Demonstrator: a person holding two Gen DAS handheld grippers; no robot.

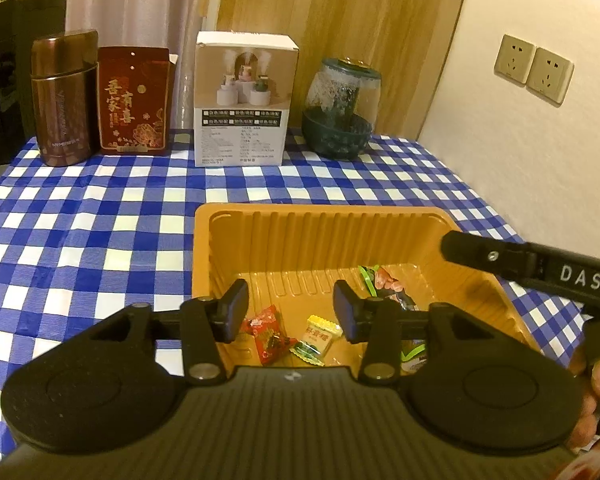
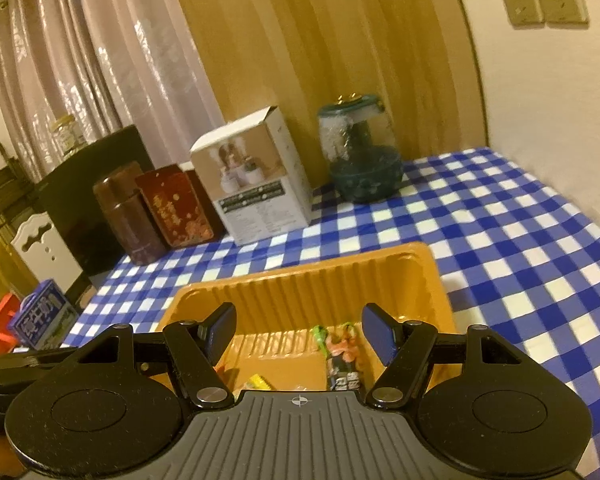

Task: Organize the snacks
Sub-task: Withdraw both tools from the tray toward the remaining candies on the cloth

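Along the back of the checked cloth (image 1: 100,208) we see, from the left, a brown flask (image 1: 62,98), touching it a dark red box (image 1: 134,102) printed with gold Chinese characters and flowers, then, a little apart, a white carton (image 1: 244,100) with a product photo and rows of small print too fine for us to read, and further right a green-based glass jar (image 1: 342,110). The flask carries lettering down its side and near its base that we cannot make out. Two wall sockets (image 1: 534,70) sit on the cream wall at the far right.

In front of these stands the orange tray (image 1: 324,236), and the snacks lie on its floor: a red sweet (image 1: 266,334) just beside a yellow sweet (image 1: 318,334) with Chinese writing, and towards the right wall a packet (image 1: 388,284) with green ends.

Our left gripper (image 1: 292,310) hangs over the tray's near edge, jaws partly spread with nothing between the pads; the red and yellow sweets show in the gap below. Our right gripper (image 2: 298,332) is over the same tray, jaws wide apart and empty, the packet (image 2: 342,346) lying below them. In the left view its finger (image 1: 500,258) crosses the tray's right rim, with "DAS" in white letters on its side.

At the far left of the right view, a blue carton (image 2: 40,320) with white Chinese characters sits below the table edge.
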